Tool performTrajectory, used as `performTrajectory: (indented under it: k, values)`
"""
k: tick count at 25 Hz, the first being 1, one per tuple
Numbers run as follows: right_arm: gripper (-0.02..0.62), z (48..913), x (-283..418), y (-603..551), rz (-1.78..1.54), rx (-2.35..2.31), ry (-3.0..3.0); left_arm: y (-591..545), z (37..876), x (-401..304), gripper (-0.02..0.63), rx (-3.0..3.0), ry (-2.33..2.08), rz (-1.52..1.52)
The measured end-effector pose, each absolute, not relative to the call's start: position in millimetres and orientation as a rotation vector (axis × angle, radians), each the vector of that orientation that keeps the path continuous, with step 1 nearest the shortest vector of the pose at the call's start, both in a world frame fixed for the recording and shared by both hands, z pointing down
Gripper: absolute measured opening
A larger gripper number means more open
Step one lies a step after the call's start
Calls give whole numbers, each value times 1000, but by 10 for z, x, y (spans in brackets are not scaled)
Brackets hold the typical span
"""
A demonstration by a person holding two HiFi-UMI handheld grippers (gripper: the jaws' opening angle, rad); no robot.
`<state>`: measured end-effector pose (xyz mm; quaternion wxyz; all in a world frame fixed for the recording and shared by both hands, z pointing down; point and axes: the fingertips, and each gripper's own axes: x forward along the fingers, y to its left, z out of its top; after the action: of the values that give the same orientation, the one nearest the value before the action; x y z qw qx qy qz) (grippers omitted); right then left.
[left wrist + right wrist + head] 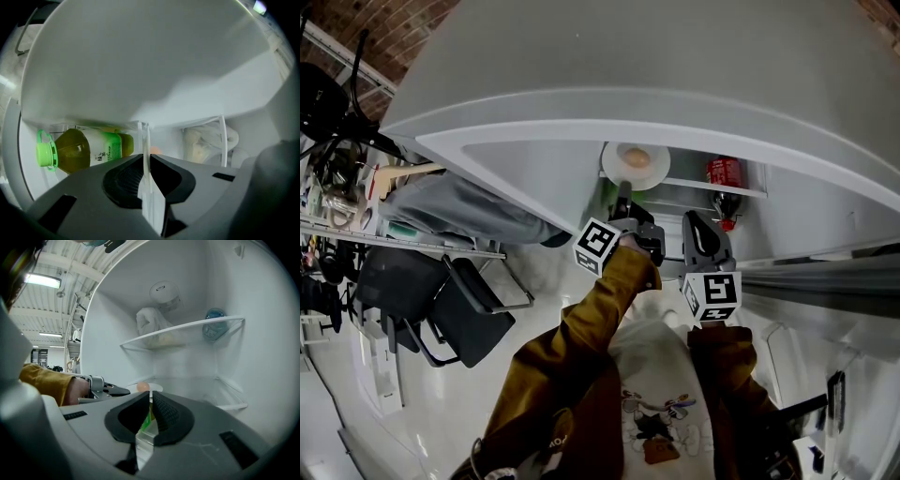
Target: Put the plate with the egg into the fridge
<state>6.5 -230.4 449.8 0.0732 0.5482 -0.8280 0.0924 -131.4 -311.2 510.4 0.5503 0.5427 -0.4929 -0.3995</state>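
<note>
A plastic bottle of green tea with a bright green cap [79, 151] sits at the left inside the white fridge [112, 319]. Beside it, the left gripper [623, 195] is clenched on the near rim of the round white plate [617, 165]. The plate reaches into the fridge's lower compartment with the brown egg [638, 158] on it; I cannot tell whether it rests on the shelf. Just right, the right gripper [697, 223] is empty, its jaws closed together. Farther right is a red-labelled bottle [724, 176].
</note>
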Motion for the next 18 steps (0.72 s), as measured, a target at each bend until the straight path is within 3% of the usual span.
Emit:
performTrajectory:
  k: [18]
  values:
    - [8,4486,124,-2254,279,1672,-2483,-2962,5055,-1129,52,1273,-1101,-902]
